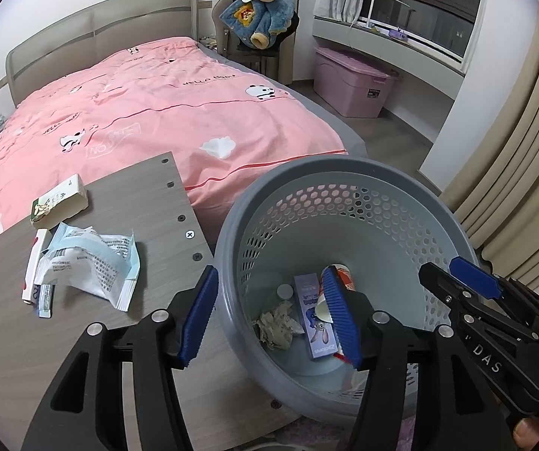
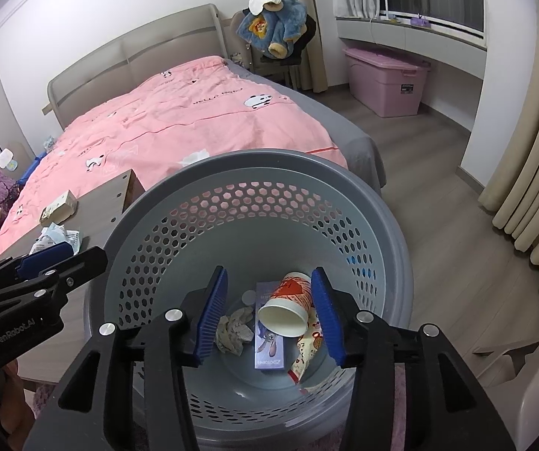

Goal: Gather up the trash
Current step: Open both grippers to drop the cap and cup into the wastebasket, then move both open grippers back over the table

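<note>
A grey perforated trash basket stands beside a wooden table. It holds a paper cup, a purple box, a crumpled tissue and a red-patterned wrapper. My right gripper is open and empty over the basket's mouth. My left gripper is open and empty, straddling the basket's left rim. On the table lie torn blue-white wrappers, a small box and a white packet.
A bed with a pink cover lies behind the table. A pink storage bin and a chair with a blue coat stand at the back. Curtains hang at right.
</note>
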Tool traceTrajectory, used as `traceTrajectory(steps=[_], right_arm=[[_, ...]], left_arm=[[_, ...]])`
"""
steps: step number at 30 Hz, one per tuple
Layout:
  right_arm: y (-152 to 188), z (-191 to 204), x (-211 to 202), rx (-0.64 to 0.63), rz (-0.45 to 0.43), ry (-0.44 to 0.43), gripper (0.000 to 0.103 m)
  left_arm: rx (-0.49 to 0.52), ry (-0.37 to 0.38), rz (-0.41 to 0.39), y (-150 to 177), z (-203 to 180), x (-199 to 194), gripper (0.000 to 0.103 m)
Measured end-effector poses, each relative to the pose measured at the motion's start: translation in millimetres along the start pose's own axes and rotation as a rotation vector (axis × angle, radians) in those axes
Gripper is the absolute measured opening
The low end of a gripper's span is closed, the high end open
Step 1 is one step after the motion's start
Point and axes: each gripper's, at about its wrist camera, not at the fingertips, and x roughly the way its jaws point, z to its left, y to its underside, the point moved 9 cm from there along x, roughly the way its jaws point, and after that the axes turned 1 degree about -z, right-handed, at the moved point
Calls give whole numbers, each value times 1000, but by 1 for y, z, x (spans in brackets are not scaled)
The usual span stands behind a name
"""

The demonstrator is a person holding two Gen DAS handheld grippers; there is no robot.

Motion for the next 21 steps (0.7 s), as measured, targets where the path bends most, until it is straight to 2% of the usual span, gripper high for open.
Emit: traceTrajectory(steps=[13,21], right_arm=[[3,6,-20,33,-39,-8,82],[6,22,-30,18,-59,-21,88]], left_arm=[[-45,-23,-27,7,21,-16,62],[-75,-48,-63,14,41,-34,66]])
